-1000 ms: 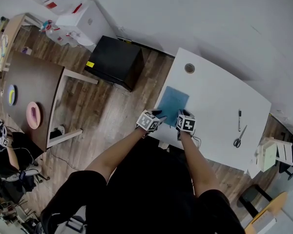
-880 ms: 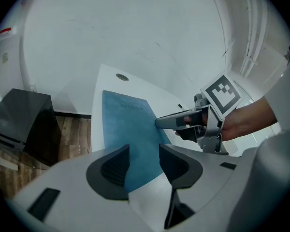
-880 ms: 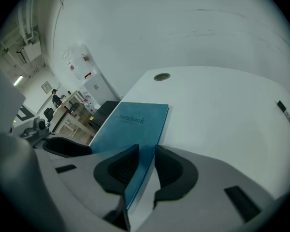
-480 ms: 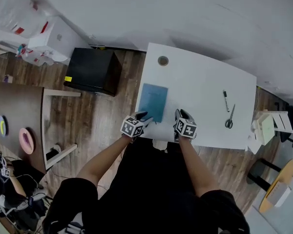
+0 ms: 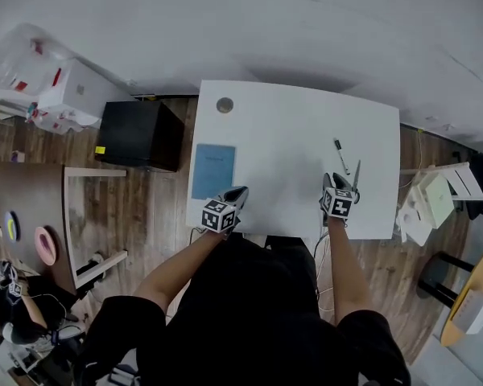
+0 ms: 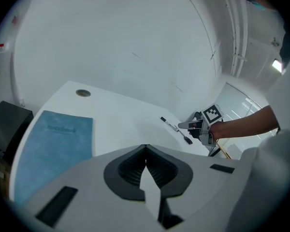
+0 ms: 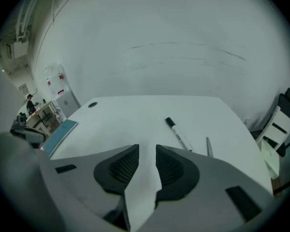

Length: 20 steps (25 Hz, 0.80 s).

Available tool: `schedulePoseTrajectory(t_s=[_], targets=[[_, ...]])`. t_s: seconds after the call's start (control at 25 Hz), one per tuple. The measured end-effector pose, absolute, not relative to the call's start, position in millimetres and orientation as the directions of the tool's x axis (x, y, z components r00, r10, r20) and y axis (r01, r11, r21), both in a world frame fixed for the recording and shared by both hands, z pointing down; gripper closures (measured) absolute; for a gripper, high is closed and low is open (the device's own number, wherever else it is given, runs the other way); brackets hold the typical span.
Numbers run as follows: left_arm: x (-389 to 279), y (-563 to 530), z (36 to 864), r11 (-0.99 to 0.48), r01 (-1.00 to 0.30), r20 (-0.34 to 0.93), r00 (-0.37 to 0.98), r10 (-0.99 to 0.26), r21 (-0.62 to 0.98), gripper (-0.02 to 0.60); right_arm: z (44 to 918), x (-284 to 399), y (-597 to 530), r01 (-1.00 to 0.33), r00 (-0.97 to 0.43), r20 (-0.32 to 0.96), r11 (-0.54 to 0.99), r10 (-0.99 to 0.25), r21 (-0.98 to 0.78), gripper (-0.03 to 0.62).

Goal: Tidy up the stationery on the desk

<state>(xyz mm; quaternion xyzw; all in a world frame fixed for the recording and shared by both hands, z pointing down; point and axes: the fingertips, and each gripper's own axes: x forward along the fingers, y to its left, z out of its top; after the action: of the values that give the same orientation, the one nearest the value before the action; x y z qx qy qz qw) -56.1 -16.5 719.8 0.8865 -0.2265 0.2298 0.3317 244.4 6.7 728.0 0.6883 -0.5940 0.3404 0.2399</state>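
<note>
**A:** Where are we, starting from the left?

**B:** The notebook (image 5: 213, 170) lies flat on the counter (image 5: 282, 127), just ahead of the left gripper (image 5: 237, 193) and a little to its left. Those jaws have just pressed together, with nothing between them.

**A:** So we aren't holding it?

**B:** No. We judge that we're now going for the next item. The right gripper (image 5: 338, 180) hangs over the counter's near right part, jaws spread and empty.

**A:** What lies by them?

**B:** The pen (image 5: 340, 156) lies just ahead of the right jaws, slightly to their right. The scissors (image 5: 355, 174) lie just beside them on the right.

**A:** And next?

**B:** We'd likely lower the right jaws, set them across the pen's barrel, then close.
</note>
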Motion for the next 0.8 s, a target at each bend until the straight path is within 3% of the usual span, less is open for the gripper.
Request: schedulePoseTrajectory(t_s=[0.28,0.8], targets=[[39,-9,715,-0.634,-0.606,0.571,0.765,-0.298,0.480,0.568,745,316,0,-0.993,0.004,0.775,-0.093,-0.632,-0.071,0.491],[115,-8,698,-0.612,-0.648,0.524,0.750,-0.404,0.454,0.568,778,333,-33,-0.991,-0.120,0.802,0.117,-0.586,-0.062,0.491]])
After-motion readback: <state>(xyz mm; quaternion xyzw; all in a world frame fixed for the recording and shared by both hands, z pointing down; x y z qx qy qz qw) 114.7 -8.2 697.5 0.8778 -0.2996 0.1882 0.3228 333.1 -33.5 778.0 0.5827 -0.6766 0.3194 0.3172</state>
